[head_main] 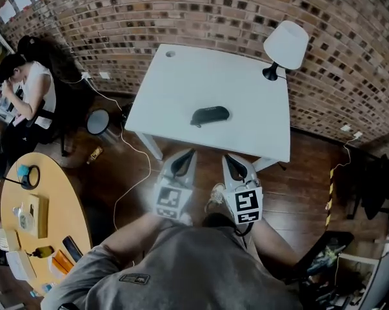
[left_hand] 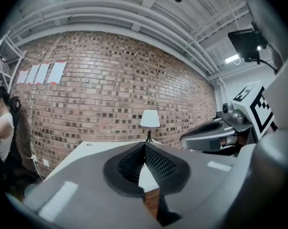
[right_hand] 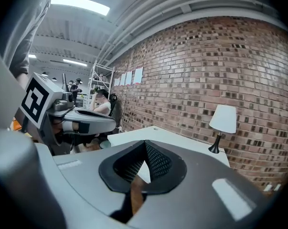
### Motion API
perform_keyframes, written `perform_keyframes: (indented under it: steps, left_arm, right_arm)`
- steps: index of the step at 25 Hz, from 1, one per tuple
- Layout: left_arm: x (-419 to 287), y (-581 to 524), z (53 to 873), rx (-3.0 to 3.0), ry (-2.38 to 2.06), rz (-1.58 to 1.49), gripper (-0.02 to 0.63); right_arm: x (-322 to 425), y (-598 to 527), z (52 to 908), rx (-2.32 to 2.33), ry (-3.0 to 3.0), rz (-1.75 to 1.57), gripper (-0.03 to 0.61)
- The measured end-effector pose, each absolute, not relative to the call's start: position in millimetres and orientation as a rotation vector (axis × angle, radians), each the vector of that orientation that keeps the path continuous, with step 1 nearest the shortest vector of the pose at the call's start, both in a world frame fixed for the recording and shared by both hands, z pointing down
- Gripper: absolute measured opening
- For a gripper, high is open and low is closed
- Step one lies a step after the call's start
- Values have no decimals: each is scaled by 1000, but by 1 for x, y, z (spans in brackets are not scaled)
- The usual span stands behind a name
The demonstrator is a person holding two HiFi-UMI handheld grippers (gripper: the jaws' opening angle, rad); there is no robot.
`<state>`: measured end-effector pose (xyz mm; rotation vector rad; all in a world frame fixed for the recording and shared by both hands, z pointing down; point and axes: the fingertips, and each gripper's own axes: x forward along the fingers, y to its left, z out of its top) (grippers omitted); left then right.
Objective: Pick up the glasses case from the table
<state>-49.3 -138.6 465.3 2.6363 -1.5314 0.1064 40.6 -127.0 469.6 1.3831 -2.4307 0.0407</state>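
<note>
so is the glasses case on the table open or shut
Shut: the dark oval glasses case lies flat on the white rectangular table as one closed shell, no lid raised.

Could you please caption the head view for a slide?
Shut and empty, the left tool and right tool side by side before a white table bearing a glasses case and lamp.

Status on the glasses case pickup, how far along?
Done: nothing yet. The black glasses case lies untouched on the white table. In hand: nothing. The left tool and right tool are both shut and empty, and sit short of the table's near edge. Left to do: reach the case, open a tool, grip it and lift.
</note>
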Motion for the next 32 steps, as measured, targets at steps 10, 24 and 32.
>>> perform_keyframes:
  steps: [10, 24, 32]
  left_arm:
    - [-29, -244, 499, 2539, -1631, 247, 2]
    - [-33, -318, 549, 2376, -1684, 385, 2]
    - [-45, -332, 579, 2318, -1647, 449, 2]
  right_arm:
    - [68, -240, 506, 1214, -2466, 99, 15]
    - [57, -320, 568, 865, -2452, 69, 15]
    - [37, -331, 620, 497, -2293, -147, 201]
